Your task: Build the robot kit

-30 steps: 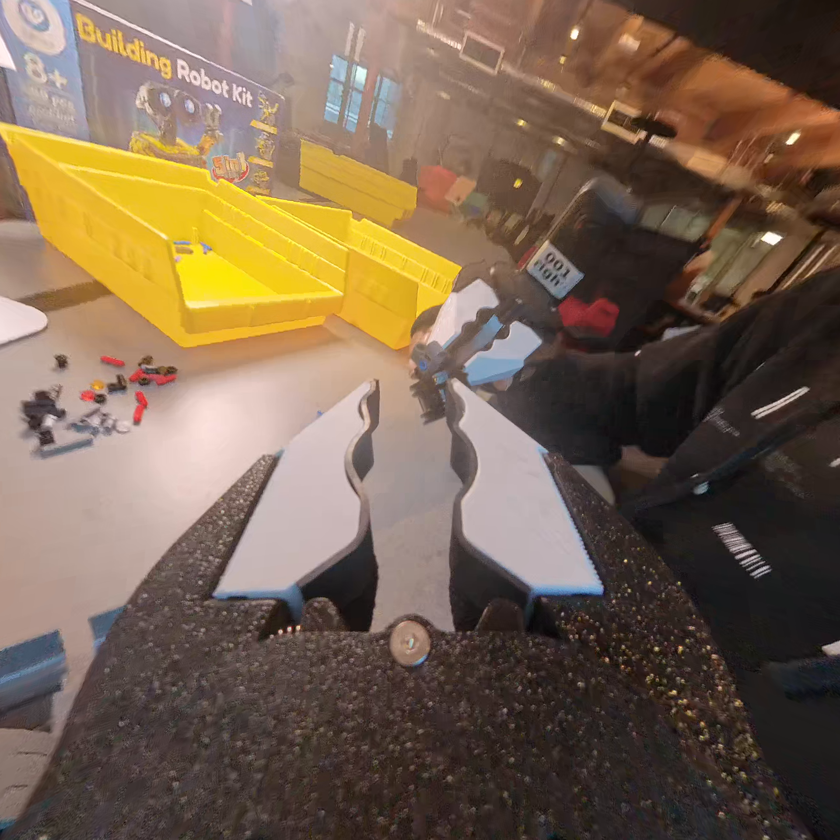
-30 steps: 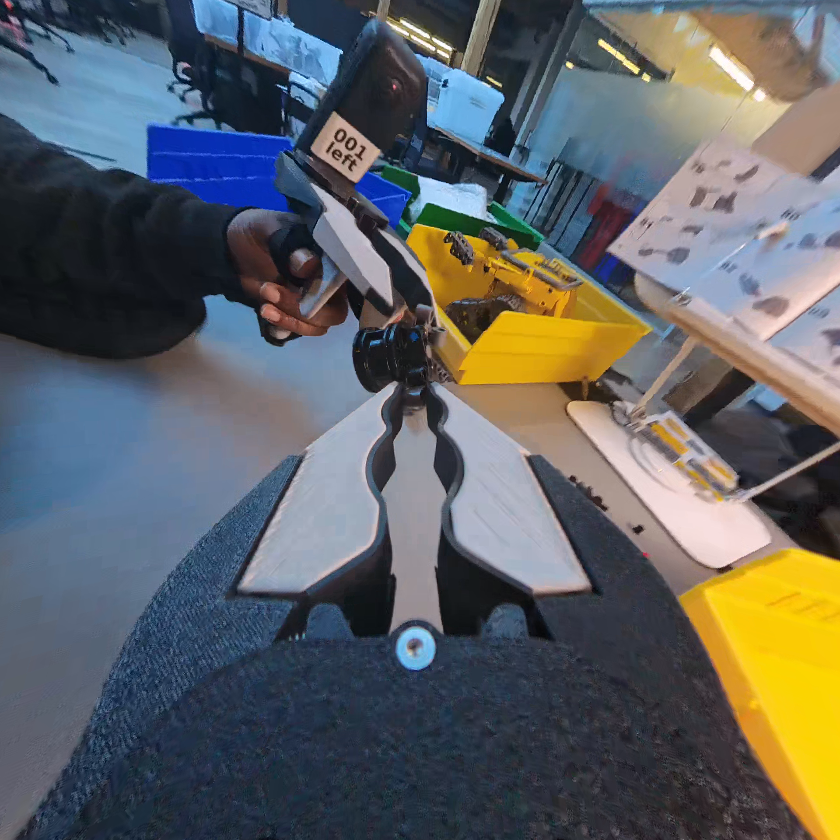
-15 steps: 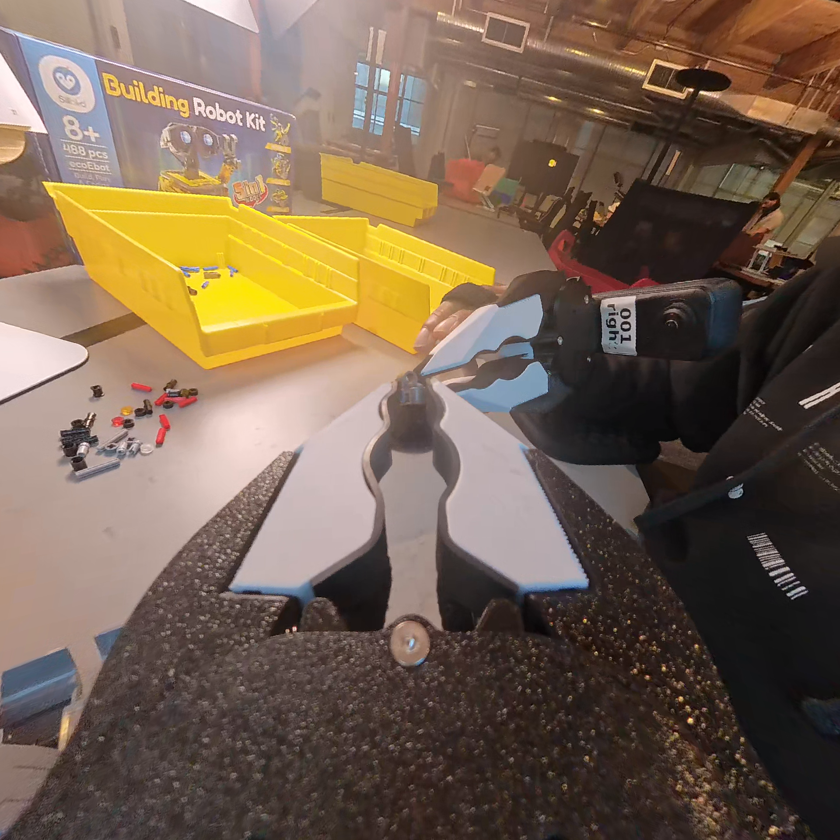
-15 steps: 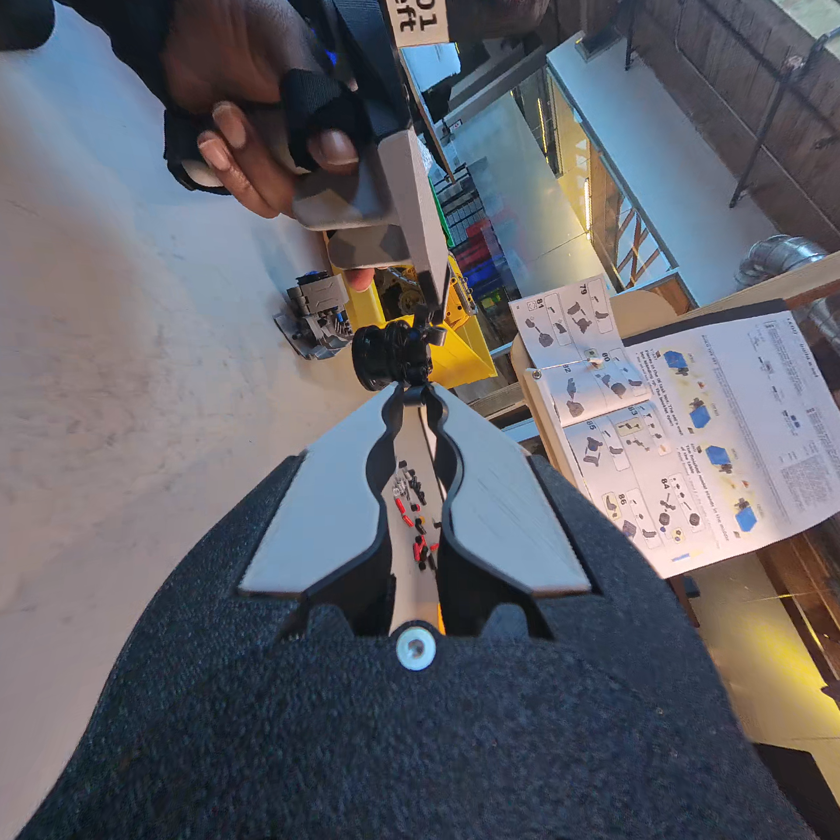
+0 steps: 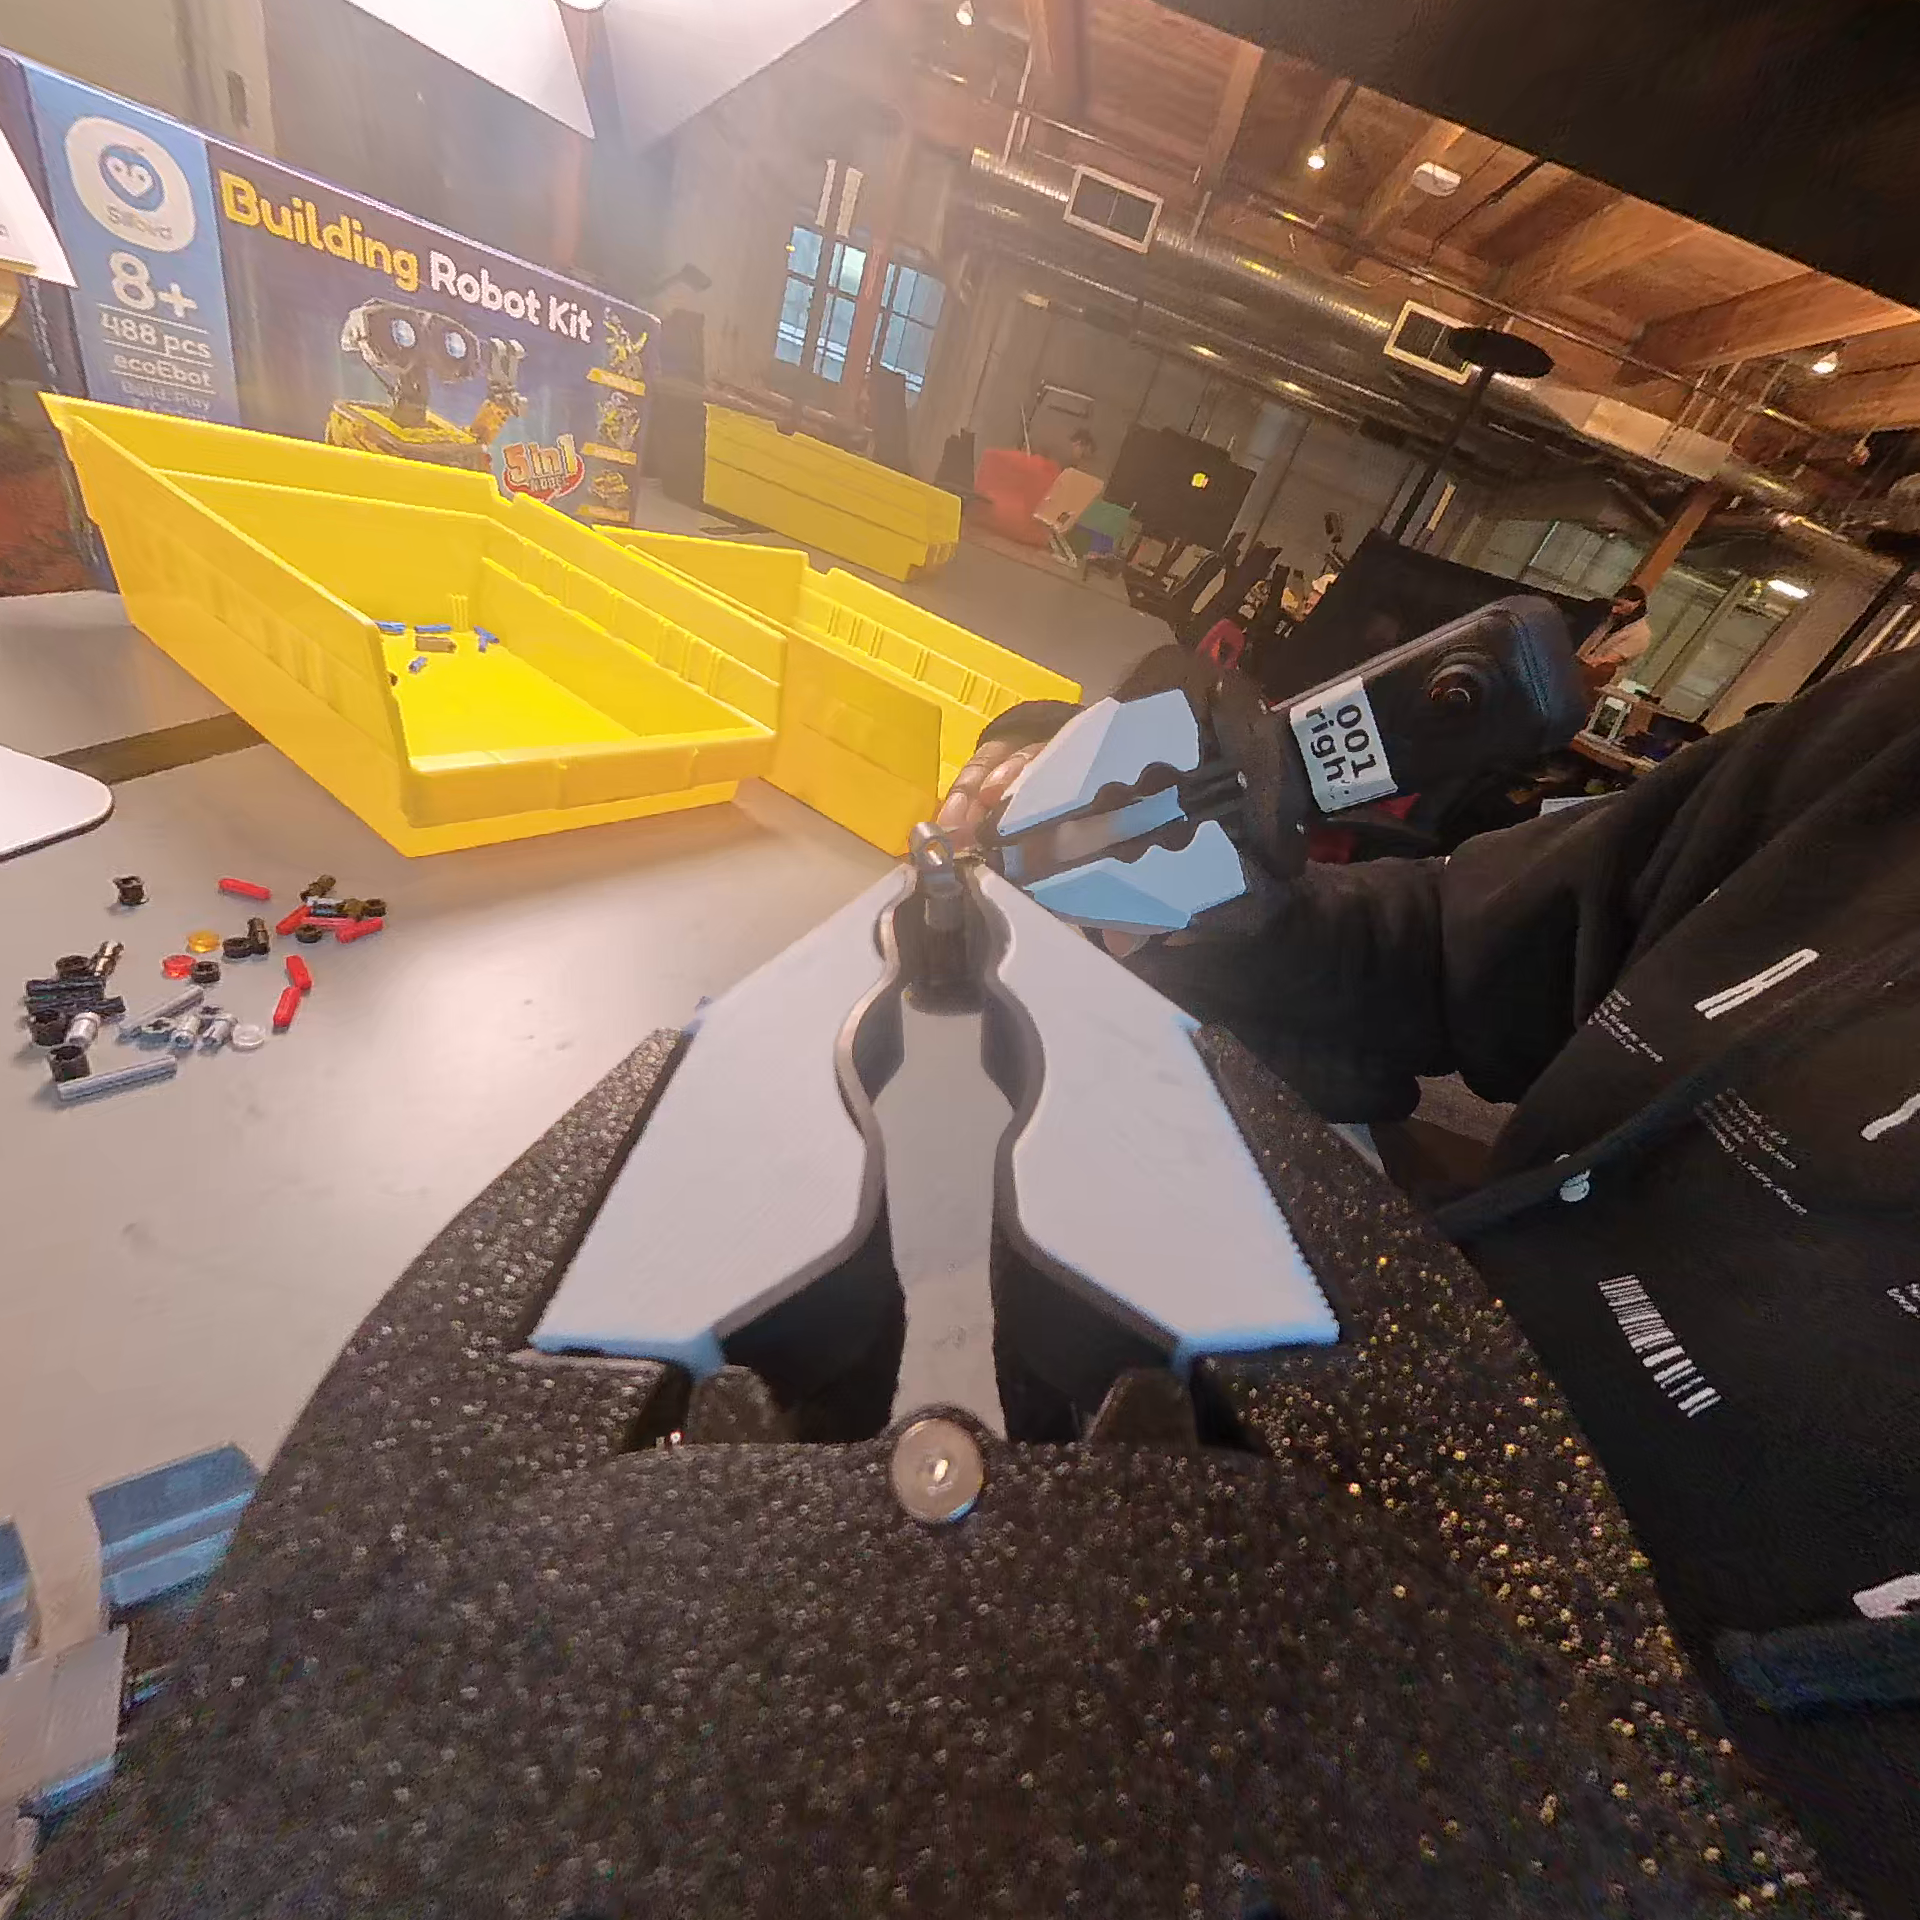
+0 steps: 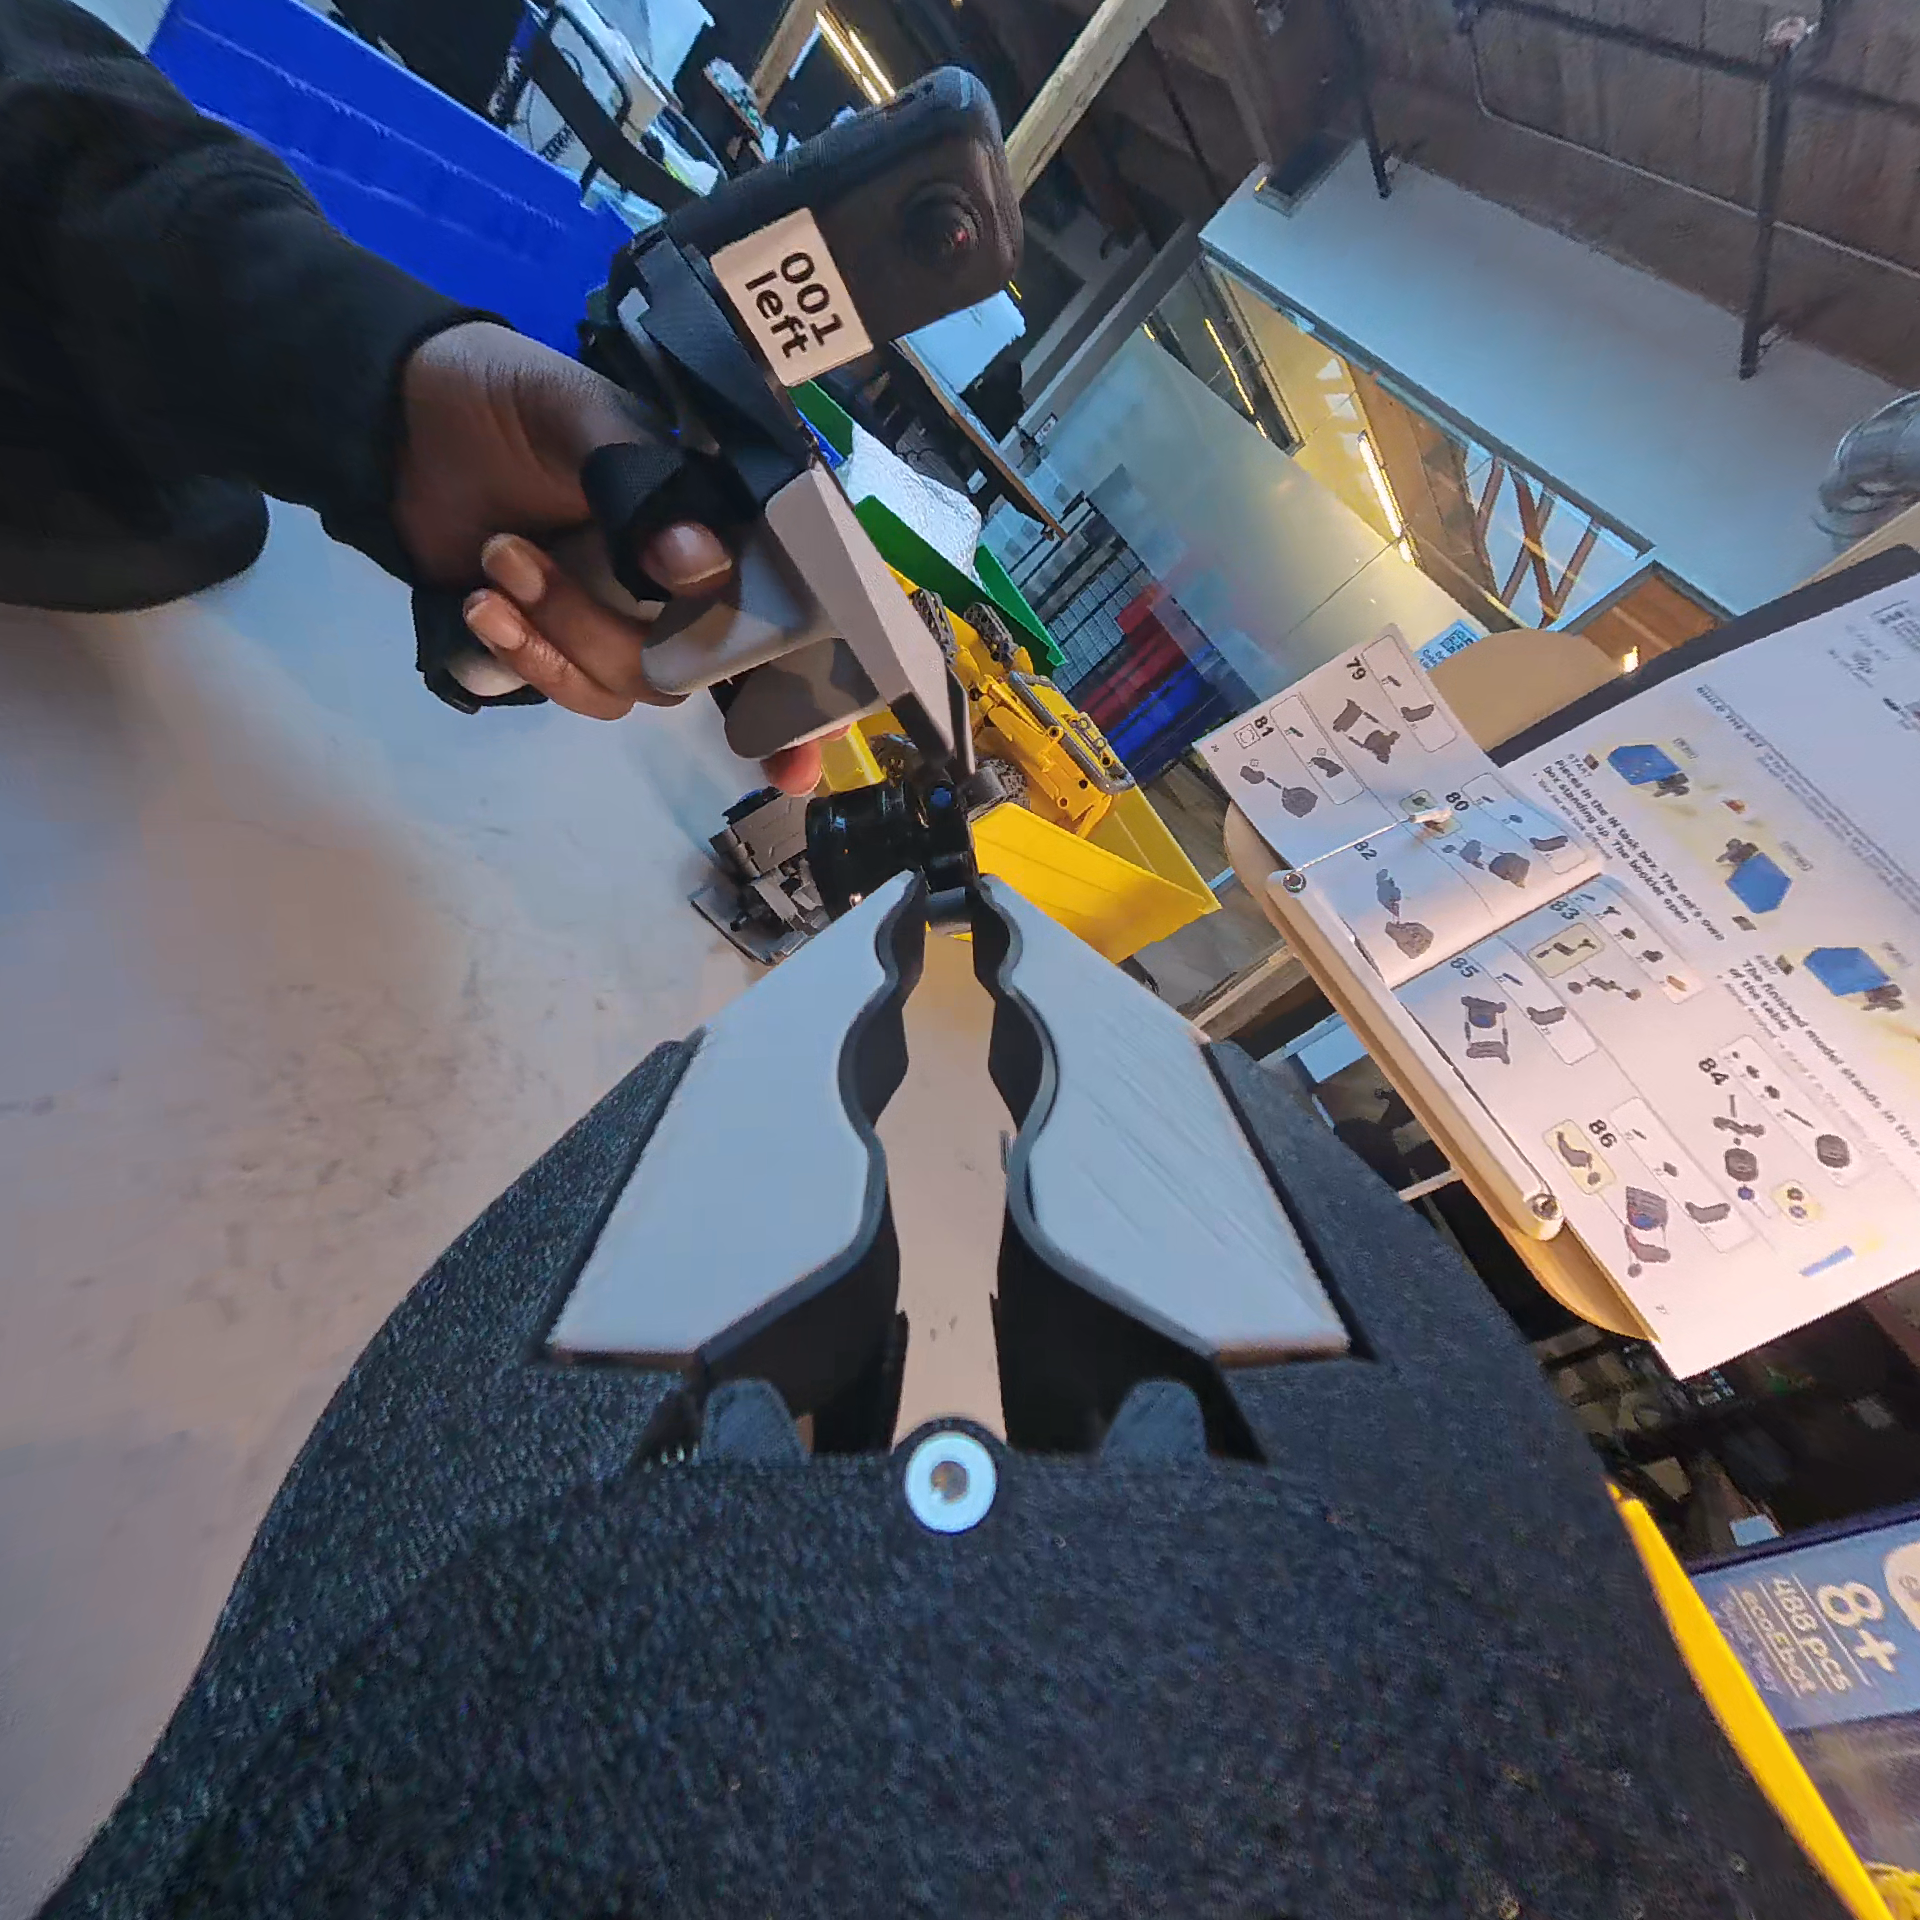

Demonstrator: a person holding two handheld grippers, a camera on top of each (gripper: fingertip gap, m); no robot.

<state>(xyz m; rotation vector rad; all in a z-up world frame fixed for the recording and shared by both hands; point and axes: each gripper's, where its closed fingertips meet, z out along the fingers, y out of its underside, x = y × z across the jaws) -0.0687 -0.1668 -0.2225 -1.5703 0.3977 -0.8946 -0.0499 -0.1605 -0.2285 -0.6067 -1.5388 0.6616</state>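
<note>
My left gripper (image 5: 942, 885) is shut on a small black building-kit assembly (image 5: 940, 940) with a grey eyelet end (image 5: 934, 844), held above the grey table (image 5: 312, 1195). My right gripper (image 6: 948, 888) is shut on the same assembly, whose black wheel (image 6: 868, 840) and blue pin (image 6: 940, 798) show just past its tips. The left gripper (image 6: 951, 743) reaches down onto the piece from above in the right wrist view. In the left wrist view the right gripper (image 5: 992, 840) comes in from the right, its tips at the eyelet.
Loose red, black and grey parts (image 5: 197, 966) lie on the table's left. Yellow bins (image 5: 582, 769) and a kit box (image 5: 416, 343) stand behind them. An open instruction booklet (image 6: 1558, 987) on a stand, a part-built grey model (image 6: 753, 878) and a yellow bin (image 6: 1091, 873) are to the right. Only a small space, under 4 cm, lies between the two pairs of fingers. From either gripper's tips it is about 20 cm to the part-built grey model (image 6: 753, 878).
My left gripper was open a second ago and has closed on the small assembly that the right gripper holds. Both grippers have turned while staying together on it.
</note>
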